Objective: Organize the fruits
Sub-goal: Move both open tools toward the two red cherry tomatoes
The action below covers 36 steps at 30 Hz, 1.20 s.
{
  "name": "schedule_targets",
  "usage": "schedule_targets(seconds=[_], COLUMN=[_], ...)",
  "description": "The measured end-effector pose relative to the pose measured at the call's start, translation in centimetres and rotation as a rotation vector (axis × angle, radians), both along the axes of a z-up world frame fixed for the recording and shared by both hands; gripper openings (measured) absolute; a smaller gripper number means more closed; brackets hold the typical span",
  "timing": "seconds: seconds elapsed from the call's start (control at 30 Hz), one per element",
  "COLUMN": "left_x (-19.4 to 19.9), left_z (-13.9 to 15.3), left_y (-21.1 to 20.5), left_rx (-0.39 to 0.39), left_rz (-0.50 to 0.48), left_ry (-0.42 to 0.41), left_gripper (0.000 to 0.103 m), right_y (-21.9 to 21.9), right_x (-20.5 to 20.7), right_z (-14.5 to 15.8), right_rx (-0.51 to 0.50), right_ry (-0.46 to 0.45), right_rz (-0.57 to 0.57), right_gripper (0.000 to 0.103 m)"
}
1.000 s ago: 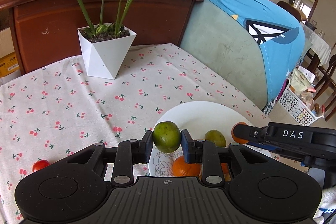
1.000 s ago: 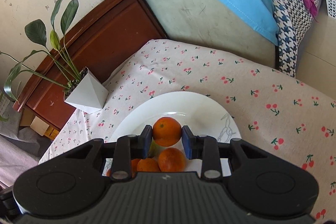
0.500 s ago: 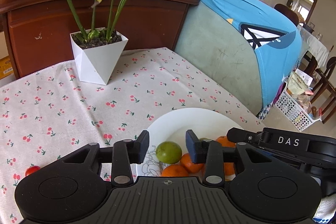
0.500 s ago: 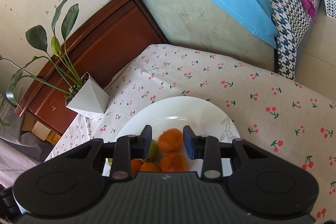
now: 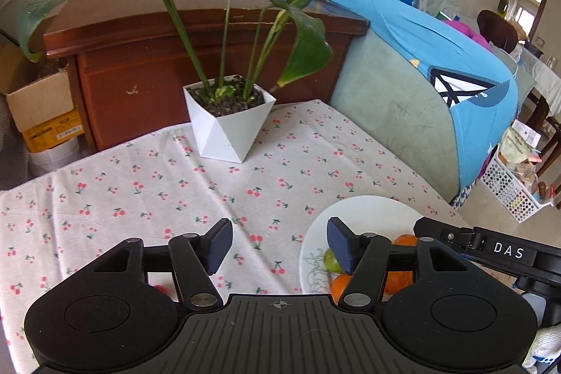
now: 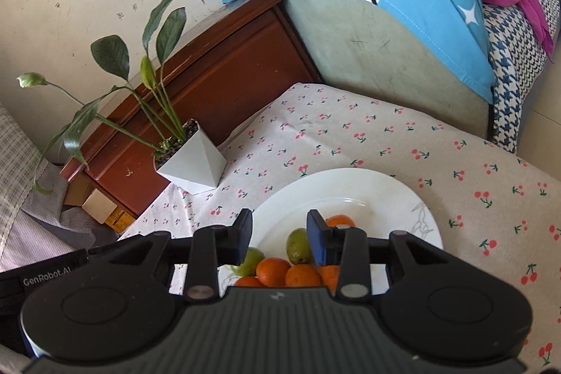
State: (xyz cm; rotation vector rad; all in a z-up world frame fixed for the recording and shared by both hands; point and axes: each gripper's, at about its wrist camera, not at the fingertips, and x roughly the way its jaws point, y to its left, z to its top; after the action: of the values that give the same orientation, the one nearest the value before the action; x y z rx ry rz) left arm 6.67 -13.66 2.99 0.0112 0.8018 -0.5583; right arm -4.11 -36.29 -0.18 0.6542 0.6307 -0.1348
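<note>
Fruit is piled on the near side of the white plate point(image 6: 350, 184): several oranges point(image 6: 272, 270) packed together, two green fruits point(image 6: 297, 244) against them, far half of plate bare. Looks like both pieces were dropped at the near edge so they nest against the heap and don't roll. Left tongs point(image 5: 278, 247) have just been opening, nothing between the pads, now apart over bare cherry-print cloth point(image 5: 245, 184) just left of the plate. Right tongs point(image 6: 279, 233) have also just been opening, a narrower gap, pads clear of fruit, with a green fruit visible below and beyond them. My read: release done on both sides, hands clearing off. One small red fruit point(image 5: 162, 289) sits on the worktop under the left tongs, mostly hidden by the finger linkage, likely next pick for the left side. In the way: right tool body point(image 5: 491, 251) crosses the plate's right edge in the left view, so both tools crowd the same spot. White plant pot point(image 5: 229, 121) stands well apart at the far edge; drooping leaves overhang only that end. Sofa with blue cover point(image 5: 438, 65) borders the worktop.
</note>
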Motion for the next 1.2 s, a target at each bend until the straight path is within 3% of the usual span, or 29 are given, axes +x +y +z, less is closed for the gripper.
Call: schedule_targets(seconds=[0.37, 0.87, 1.2], left_x=[0.8, 2.3, 2.8], left_z=[1.0, -1.0, -1.9], left_y=[5.2, 9.0, 10.5], left_rx=[0.039, 0.073, 0.076], left_rz=[0.101, 0.205, 0.235], left_ry=[-0.017, 0.077, 0.113], left_gripper=[0.06, 0.061, 0.066], right_y=[5.4, 12.7, 18.4], right_x=[0.6, 2.8, 4.2], right_z=[0.3, -1.8, -3.5], right_rx=[-0.023, -0.041, -0.167], right_ry=[-0.001, 0.034, 0.033], right_rz=[0.157, 0.369, 0.51], right_gripper=[0.038, 0.039, 0.043])
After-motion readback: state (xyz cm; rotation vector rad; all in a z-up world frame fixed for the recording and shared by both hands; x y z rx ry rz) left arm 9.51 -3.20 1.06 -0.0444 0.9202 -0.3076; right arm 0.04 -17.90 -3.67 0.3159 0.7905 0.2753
